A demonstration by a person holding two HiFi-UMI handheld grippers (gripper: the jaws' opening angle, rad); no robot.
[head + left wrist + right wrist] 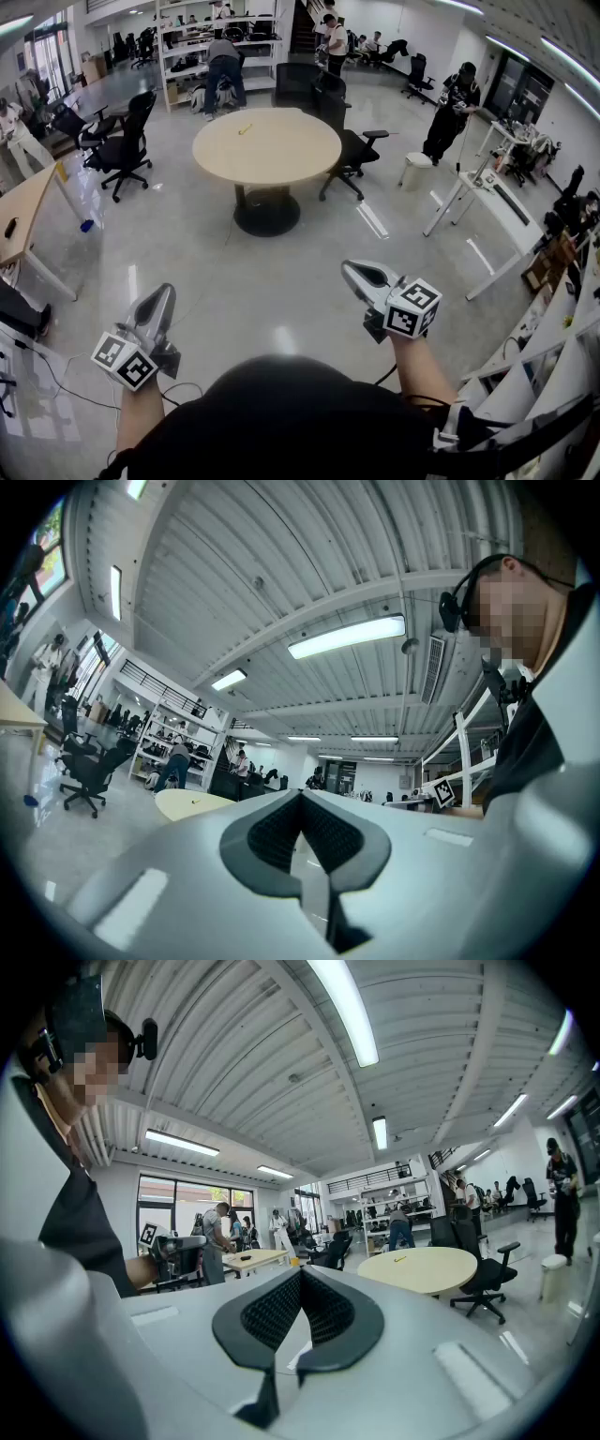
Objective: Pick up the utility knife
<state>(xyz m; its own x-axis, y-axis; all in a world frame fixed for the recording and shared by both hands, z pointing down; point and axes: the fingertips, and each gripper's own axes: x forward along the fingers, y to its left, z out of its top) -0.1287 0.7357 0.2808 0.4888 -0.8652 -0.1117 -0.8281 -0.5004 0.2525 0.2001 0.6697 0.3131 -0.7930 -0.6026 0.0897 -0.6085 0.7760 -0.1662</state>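
Both pairs of jaws are pressed together with nothing between them. The left gripper (165,292) and right gripper (351,268) are held out over glossy grey floor (281,272). The small yellow utility knife (246,129) lies well ahead on the round beige-topped table (281,161), with a black office chair (349,145) just beside it.

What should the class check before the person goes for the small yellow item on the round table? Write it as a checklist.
1. Target found: ok; a small yellow object, likely the utility knife, lies on the round table.
2. Left gripper empty: ok; jaws together on nothing.
3. Right gripper empty: ok; same.
4. Jaws open for grasping: not ok; both shut.
5. Table within reach: not ok; it stands well ahead of both grippers.
6. Blade retracted: cannot tell; too small.
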